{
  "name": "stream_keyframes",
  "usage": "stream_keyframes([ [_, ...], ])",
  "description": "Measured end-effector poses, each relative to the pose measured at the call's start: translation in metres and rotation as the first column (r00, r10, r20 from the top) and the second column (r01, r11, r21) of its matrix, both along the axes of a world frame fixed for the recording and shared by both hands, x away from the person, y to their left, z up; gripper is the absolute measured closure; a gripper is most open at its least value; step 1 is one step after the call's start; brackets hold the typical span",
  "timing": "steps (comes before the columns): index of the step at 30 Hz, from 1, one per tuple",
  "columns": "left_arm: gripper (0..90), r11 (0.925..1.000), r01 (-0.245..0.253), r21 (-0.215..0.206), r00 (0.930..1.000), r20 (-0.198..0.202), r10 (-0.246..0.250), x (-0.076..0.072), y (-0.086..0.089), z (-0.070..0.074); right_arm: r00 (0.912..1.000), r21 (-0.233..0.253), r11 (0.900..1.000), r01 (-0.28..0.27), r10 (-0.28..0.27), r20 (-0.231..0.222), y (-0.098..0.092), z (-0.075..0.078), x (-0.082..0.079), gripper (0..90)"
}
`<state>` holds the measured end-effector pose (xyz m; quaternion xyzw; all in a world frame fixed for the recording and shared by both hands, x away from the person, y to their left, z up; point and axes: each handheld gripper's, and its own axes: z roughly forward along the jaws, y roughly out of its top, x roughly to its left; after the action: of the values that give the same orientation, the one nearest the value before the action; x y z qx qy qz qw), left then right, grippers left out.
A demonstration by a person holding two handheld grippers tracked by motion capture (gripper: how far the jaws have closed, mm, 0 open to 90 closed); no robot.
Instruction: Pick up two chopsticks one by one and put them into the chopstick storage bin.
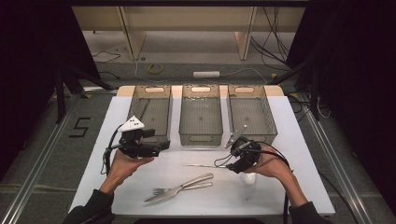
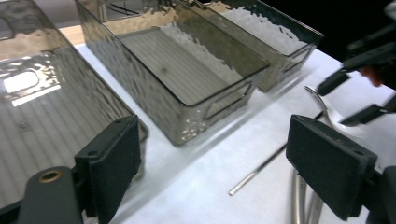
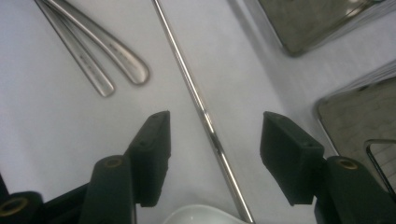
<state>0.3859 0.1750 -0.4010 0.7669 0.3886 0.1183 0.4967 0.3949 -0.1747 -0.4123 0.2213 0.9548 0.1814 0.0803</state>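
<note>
Now, your right gripper (image 3: 212,140) hovers low over a thin metal rod (image 3: 196,100), jaws spread wide, one black pad on either side of it and neither touching. That rod lies flat on the white table (image 1: 289,140), straight, shiny and round in section, near the front of the three bins. Its near end is hidden behind the gripper in the high view.

Your left gripper (image 2: 212,163) is spread as well, holding nothing, its pads matte and rubbery. It sits at the front corner of the left bin (image 1: 150,112).

All three bins are smoked translucent plastic, rectangular, with rippled walls, ribbed floors and slot handles. The middle bin (image 1: 201,116) and right bin (image 1: 252,114) stand just beside it in a row.

A steel fork (image 1: 175,189) and a second piece of cutlery lie crossed at the handles near the table's front edge. A small white dish (image 1: 248,178) peeks out under your right hand, mostly covered.

Beyond the table: grey floor, loose cables, a roll of tape, dark curtains either side.
</note>
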Motion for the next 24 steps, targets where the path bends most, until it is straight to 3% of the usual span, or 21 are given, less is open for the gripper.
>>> stream_keyframes([
  [4, 17.0, 0.9998, 0.018, -0.002, 0.9998, 0.010, -0.018, -0.008, -0.005, -0.003, 0.9998, -0.056, 0.998, -0.010, 0.009, -0.017, 0.002, -0.007, 0.007, 48.6],
  [11, 16.3, 0.9994, 0.034, -0.010, 0.9989, 0.033, -0.033, -0.022, -0.010, -0.009, 0.9976, -0.100, 0.995, -0.025, 0.018, -0.066, 0.005, -0.018, 0.016, 55.1],
  [17, 15.7, 0.9988, 0.047, 0.010, 0.9953, 0.084, -0.048, -0.033, -0.016, -0.010, 0.9965, -0.145, 0.989, -0.030, 0.018, -0.082, 0.005, -0.026, 0.021, 60.3],
  [24, 15.5, 0.9983, 0.056, 0.014, 0.9955, 0.076, -0.057, -0.036, -0.018, -0.014, 0.9941, -0.171, 0.984, -0.044, 0.026, -0.105, 0.006, -0.032, 0.023, 66.7],
])
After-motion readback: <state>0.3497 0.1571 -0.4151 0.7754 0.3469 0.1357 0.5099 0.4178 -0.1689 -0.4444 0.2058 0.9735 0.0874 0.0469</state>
